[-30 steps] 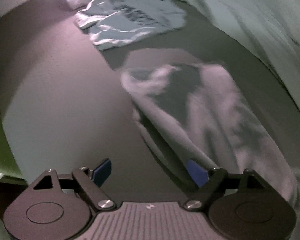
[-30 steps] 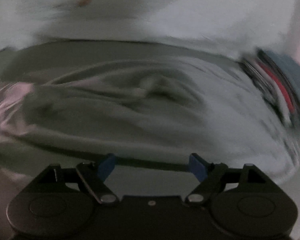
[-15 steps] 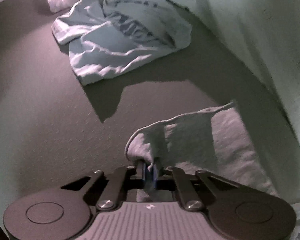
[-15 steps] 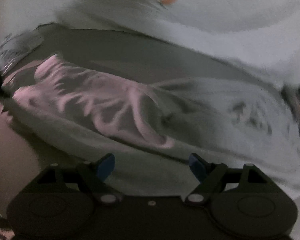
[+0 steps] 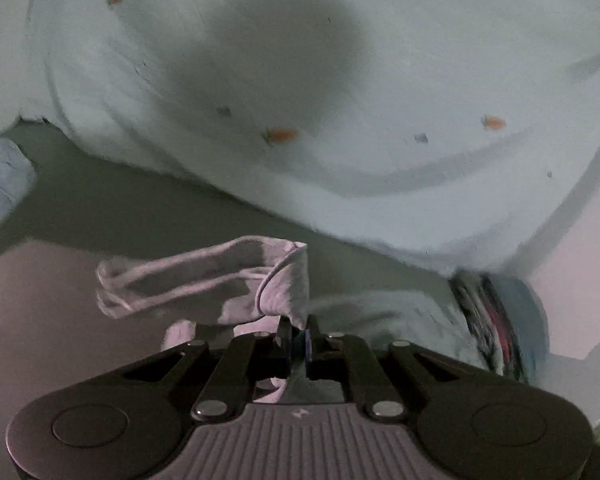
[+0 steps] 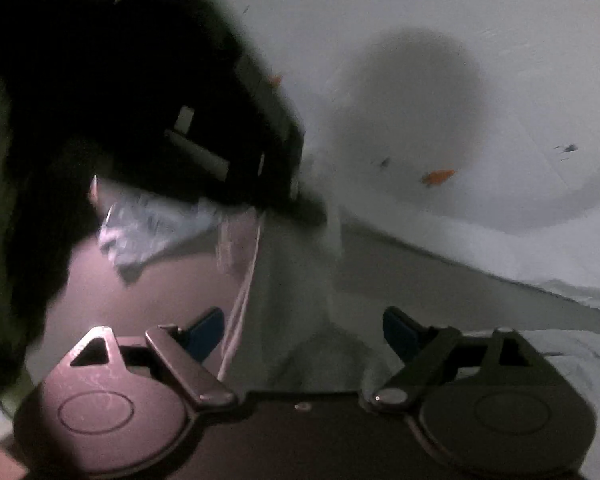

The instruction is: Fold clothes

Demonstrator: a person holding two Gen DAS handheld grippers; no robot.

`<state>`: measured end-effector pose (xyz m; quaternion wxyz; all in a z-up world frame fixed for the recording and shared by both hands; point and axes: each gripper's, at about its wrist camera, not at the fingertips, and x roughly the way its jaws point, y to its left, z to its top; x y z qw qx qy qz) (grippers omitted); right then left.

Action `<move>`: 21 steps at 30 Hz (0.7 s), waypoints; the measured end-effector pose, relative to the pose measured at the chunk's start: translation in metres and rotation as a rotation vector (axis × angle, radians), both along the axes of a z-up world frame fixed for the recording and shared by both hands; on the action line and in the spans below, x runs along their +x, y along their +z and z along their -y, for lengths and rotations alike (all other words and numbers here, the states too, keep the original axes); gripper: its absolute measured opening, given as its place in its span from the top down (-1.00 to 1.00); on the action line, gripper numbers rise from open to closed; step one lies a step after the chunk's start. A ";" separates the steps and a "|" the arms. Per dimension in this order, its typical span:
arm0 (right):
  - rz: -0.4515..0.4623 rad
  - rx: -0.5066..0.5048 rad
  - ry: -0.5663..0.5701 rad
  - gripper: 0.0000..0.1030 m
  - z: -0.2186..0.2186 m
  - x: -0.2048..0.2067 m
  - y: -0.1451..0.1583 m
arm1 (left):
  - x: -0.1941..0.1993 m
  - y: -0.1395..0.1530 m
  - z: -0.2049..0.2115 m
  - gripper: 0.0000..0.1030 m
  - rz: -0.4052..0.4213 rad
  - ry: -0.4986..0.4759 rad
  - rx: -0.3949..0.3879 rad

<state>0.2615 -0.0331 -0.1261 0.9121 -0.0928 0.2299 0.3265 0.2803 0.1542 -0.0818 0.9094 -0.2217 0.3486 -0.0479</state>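
A pale grey garment (image 5: 220, 280) hangs lifted off the grey bed surface (image 5: 140, 208). My left gripper (image 5: 299, 344) is shut on its edge, and a fold stands up just past the fingers. In the right wrist view the same garment (image 6: 292, 280) drapes down from the dark, blurred left gripper (image 6: 300, 202) at the upper left. The cloth falls between the blue pads (image 6: 206, 330) of my right gripper (image 6: 304, 330). Those jaws stand wide and are opening, and the pads do not press on the cloth.
A white duvet (image 5: 380, 80) with small orange marks is bunched along the far side. A second crumpled pale garment (image 6: 148, 228) lies at the left. A stack of folded clothes (image 5: 500, 320) with red and blue layers sits at the right.
The left gripper shut on the garment's edge, then rose with it and swung toward the duvet. The right gripper stayed open, rose and turned left, bringing the left gripper into its view.
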 end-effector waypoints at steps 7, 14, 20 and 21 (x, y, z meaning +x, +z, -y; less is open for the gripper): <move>-0.113 0.133 0.022 -0.46 0.046 0.007 -0.001 | -0.013 -0.028 0.010 0.88 -0.126 0.035 -0.115; -0.069 -0.025 0.121 1.00 0.027 -0.006 -0.010 | -0.020 -0.030 0.018 0.55 -0.147 -0.009 -0.064; -0.227 -0.089 -0.054 0.90 0.042 0.011 -0.037 | -0.028 -0.040 -0.007 0.34 -0.170 0.044 -0.084; -0.243 -0.107 -0.084 0.83 0.042 0.014 -0.041 | -0.028 -0.043 -0.011 0.34 -0.183 0.061 -0.081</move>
